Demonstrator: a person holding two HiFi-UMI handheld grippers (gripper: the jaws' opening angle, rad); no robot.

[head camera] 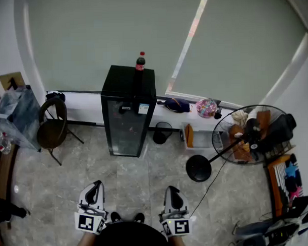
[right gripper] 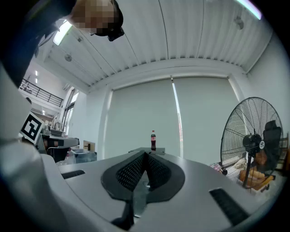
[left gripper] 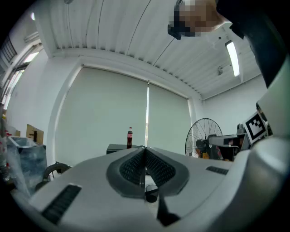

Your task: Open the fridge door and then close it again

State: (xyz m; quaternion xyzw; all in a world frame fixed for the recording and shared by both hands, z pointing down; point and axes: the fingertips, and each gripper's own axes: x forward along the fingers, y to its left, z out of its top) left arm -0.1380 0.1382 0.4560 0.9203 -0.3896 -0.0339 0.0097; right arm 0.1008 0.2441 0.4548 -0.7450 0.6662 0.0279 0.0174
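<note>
A small black fridge [head camera: 128,113] stands well ahead of the jaws, with its door shut.

The fridge is tall and thin, with a glass door at the front and a cola bottle [head camera: 140,61] standing on top. What is inside is too dark to tell. The left gripper [left gripper: 145,149] and the right gripper [right gripper: 145,155] both point level at it, with jaws pressed together and nothing between them. A little black bin [head camera: 162,132] sits just right of the fridge (no telling what is in it). Off to the left of the jaws is a round chair [head camera: 52,126], and off to the right a big fan [head camera: 245,137]. The floor [head camera: 145,170] is pale shiny tile, and big grey blinds [head camera: 115,35] hang behind the fridge.
</note>
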